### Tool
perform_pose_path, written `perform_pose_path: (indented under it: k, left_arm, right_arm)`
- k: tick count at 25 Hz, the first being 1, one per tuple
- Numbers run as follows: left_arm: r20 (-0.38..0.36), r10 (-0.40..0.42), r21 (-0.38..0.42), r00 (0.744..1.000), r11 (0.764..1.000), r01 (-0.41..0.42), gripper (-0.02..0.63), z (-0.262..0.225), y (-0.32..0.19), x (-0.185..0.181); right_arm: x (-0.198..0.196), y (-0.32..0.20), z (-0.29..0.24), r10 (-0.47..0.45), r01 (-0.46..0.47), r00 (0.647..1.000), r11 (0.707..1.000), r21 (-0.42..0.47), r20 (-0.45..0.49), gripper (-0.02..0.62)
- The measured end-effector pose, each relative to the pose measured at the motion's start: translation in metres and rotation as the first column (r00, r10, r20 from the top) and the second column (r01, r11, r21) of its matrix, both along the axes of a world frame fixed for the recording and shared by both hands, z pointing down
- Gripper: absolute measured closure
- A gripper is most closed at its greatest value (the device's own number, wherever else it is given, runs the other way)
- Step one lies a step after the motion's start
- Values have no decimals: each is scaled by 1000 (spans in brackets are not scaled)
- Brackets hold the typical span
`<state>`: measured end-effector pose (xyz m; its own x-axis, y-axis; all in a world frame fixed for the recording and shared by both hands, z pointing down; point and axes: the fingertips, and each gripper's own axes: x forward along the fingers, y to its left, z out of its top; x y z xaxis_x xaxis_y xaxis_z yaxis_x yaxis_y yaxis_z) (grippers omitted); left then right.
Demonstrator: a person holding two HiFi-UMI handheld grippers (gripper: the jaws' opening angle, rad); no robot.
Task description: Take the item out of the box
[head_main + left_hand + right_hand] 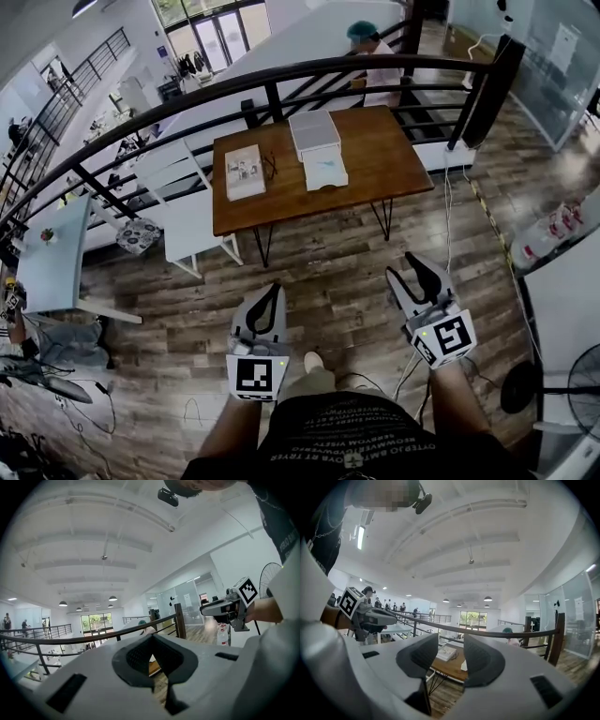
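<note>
We hold the left gripper (151, 639) with its jaws closed tip to tip on nothing. The right gripper (451, 641) has its jaws parted, with only air between them. Both hang in free air on our side of the wooden table (375, 155), well apart from it. Open plank floor (328, 272) runs from below them to the table's near edge.

At the table's left end stands a white chair (192, 220). A black railing (281, 75) curves close behind its far edge, and a thin cable (448, 202) trails over the floor past its right end.

Three boxes lie on the tabletop, all far ahead of both grippers. A printed box (245, 172) is toward the left end and a grey-topped box (314, 131) is near the far edge. A white box (324, 167) sits just in front of the grey-topped one. We cannot tell what any of them holds.

Beyond the railing, behind the table, is a person in a green cap (366, 37).
</note>
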<state>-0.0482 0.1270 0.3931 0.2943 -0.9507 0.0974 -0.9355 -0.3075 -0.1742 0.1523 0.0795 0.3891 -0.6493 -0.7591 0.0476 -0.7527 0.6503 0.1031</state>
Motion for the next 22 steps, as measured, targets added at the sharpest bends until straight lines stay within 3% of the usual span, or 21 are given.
perform_pose_path:
  k: [11, 22]
  left_arm:
    - [5, 37, 12, 999, 999, -37, 600, 5, -47, -53]
    - [-50, 63, 7, 997, 998, -63, 600, 4, -60, -94]
  right_arm:
    - [-56, -41, 2, 14, -14, 1000, 1000, 0, -3, 428]
    - [-92, -46, -5, 48, -48, 999, 999, -1, -24, 428]
